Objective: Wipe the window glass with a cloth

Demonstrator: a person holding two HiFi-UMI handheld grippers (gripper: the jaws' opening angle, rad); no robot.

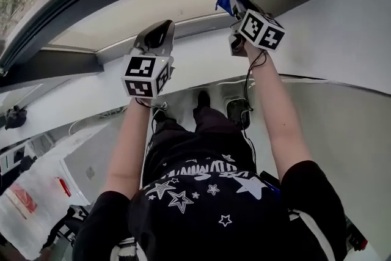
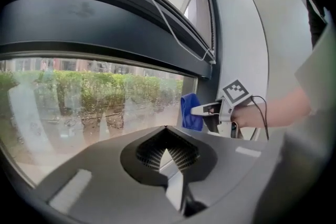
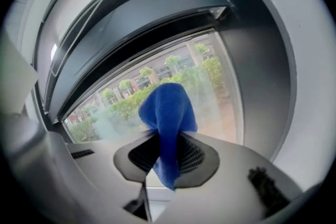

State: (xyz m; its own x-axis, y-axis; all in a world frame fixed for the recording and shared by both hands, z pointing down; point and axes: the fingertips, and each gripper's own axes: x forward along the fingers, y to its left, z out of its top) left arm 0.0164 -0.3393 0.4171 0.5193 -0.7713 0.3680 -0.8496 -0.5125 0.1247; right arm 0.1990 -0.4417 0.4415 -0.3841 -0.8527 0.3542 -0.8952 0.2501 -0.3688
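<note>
Right hand-held gripper (image 3: 164,152) clamps the blue cloth (image 3: 169,110) before the window glass (image 3: 212,89); left hand-held gripper (image 2: 167,153) closed under the dark frame (image 2: 105,23).

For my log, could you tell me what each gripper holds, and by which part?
The right gripper pinches the cloth at its bunched middle; the left gripper, shut, holds nothing.
</note>
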